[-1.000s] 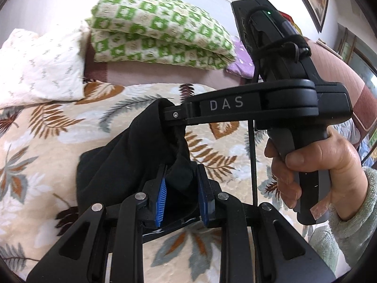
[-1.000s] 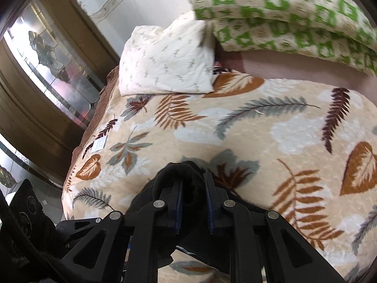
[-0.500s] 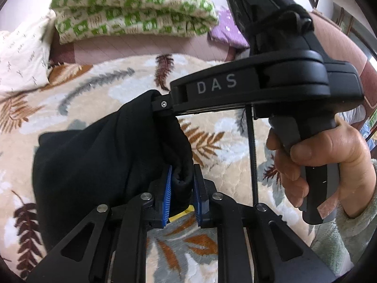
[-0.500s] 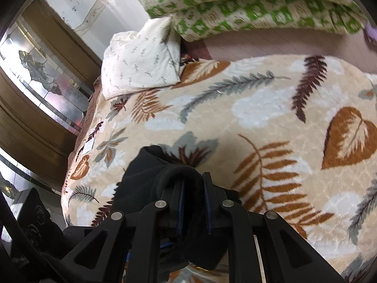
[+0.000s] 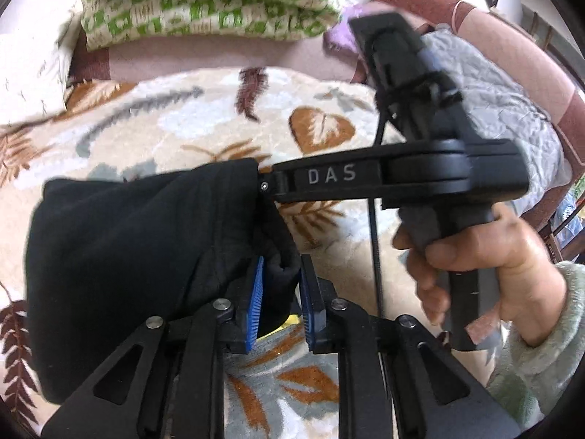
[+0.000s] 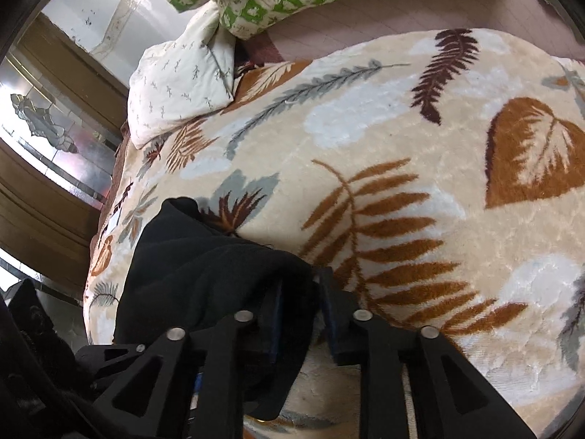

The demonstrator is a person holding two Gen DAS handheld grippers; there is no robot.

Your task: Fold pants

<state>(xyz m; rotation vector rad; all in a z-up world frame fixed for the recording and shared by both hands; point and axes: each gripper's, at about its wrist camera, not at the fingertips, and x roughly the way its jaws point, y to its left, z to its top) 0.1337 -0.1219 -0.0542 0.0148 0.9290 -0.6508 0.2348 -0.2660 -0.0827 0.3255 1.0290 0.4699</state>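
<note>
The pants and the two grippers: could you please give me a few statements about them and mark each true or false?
1. The pants are black. True.
2. The left gripper has a fold of the pants between its blue pads. True.
3. The pants lie on a bare wooden table. False: they lie on a leaf-patterned blanket.
4. The right gripper is far from the pants. False: its jaws have just been opening with pants fabric between them.
5. A green-and-white quilt sits folded behind the blanket. True.
6. The right gripper is held by a robot arm. False: a hand grips its handle.
</note>
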